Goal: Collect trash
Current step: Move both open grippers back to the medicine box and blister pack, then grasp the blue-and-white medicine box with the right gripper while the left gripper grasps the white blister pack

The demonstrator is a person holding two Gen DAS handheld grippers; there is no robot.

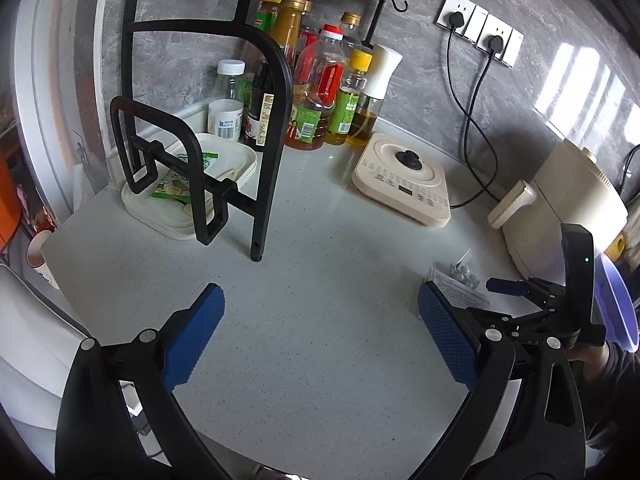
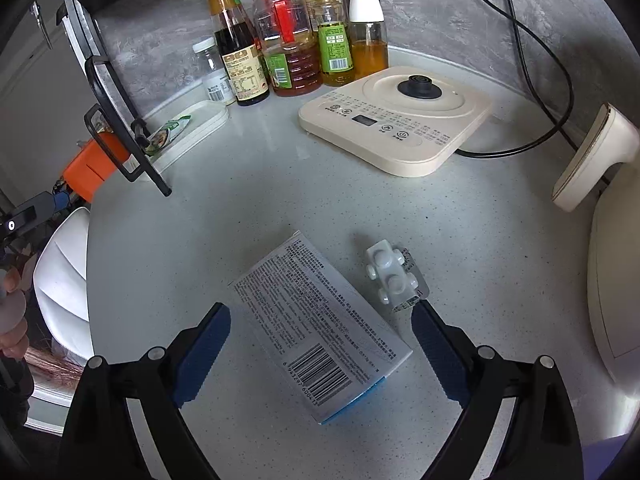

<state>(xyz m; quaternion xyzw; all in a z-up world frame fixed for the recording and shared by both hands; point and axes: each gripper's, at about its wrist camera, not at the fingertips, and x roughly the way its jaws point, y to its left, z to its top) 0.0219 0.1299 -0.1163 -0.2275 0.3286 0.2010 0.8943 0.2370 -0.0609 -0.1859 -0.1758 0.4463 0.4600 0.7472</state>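
Observation:
A flat medicine box (image 2: pixel 320 332) with a barcode and blue edge lies on the pale counter. Beside it on the right rests a small pill blister pack (image 2: pixel 394 274). My right gripper (image 2: pixel 322 316) is open, its blue pads straddling the near half of the box; the right pad sits just below the blister. In the left wrist view the same box (image 1: pixel 460 292) and blister (image 1: pixel 466 274) show at the right, with the right gripper (image 1: pixel 496 286) over them. My left gripper (image 1: pixel 320 300) is open over bare counter, holding nothing.
A black wire rack (image 1: pixel 264 140) stands at the left over a white tray (image 1: pixel 236 156) holding green sachets. Several oil and sauce bottles (image 1: pixel 320 80) line the back wall. A cream induction base (image 2: pixel 400 120) and a cream appliance (image 1: pixel 568 208) sit right, cables behind.

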